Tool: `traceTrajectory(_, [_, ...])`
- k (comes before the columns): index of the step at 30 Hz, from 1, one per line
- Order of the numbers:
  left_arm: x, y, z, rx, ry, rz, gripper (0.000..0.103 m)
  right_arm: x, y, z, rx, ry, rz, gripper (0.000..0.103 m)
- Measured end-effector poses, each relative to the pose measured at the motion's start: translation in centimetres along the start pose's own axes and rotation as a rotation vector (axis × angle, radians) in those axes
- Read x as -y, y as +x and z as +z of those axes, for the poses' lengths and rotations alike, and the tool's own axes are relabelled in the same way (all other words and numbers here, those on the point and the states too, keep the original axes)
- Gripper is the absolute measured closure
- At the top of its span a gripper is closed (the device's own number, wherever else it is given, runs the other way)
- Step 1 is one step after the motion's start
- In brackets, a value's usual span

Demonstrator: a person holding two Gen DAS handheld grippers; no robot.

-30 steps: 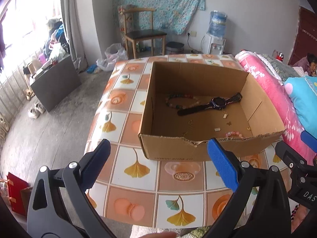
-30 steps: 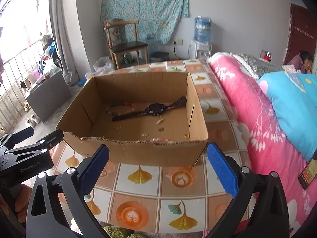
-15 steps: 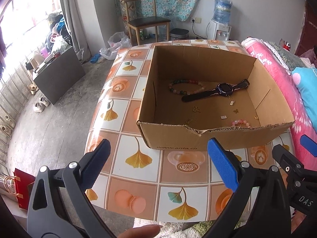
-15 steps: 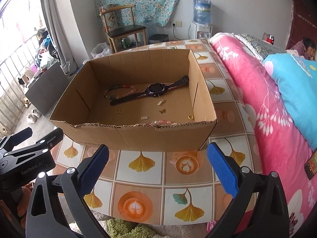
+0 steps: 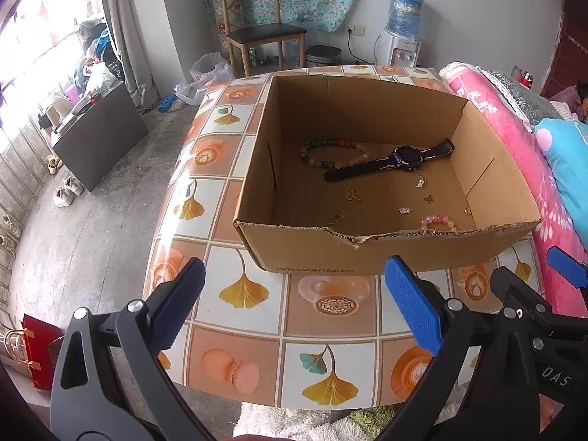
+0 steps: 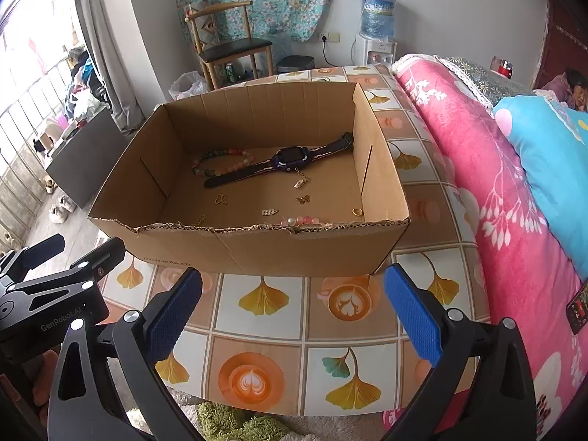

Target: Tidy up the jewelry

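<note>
Left wrist view: my left gripper (image 5: pixel 294 305) hangs wide apart over the near edge of the table (image 5: pixel 330 334), holding nothing. Beyond it stands the box (image 5: pixel 367 253), its near wall torn along the top. Inside, from left to right, lie a bead bracelet (image 5: pixel 334 153) near the far wall, a dark watch (image 5: pixel 389 164) laid slantwise and touching the bracelet's right end, and small gold charms (image 5: pixel 353 195) scattered on the floor in front. A pink bracelet (image 5: pixel 438 221) sits against the near wall, with a gold ring (image 5: pixel 467 211) just beside it toward the right wall. My right gripper (image 5: pixel 566 268) shows at the right edge.

From the right wrist, my left gripper (image 6: pixel 47 253) sits at the far left, while my right gripper (image 6: pixel 294 305) is spread wide and empty before the box (image 6: pixel 294 250). The watch (image 6: pixel 283 163) crosses the middle; the ring (image 6: pixel 357 212) rests by the right wall. A pink quilt (image 6: pixel 496 191) lies right of the table (image 6: pixel 279 330).
</note>
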State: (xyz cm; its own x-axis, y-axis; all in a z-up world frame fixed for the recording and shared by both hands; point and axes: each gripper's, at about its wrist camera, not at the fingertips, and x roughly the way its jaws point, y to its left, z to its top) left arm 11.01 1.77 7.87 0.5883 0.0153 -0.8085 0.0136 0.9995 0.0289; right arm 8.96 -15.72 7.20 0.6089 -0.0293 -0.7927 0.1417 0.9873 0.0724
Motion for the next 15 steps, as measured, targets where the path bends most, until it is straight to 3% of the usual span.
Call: traceTrajectory(15, [0.02, 0.25, -0.21, -0.012, -0.005, -0.009, 0.008, 0.10, 0.14, 0.08, -0.003, 0.002, 0.000, 0.006])
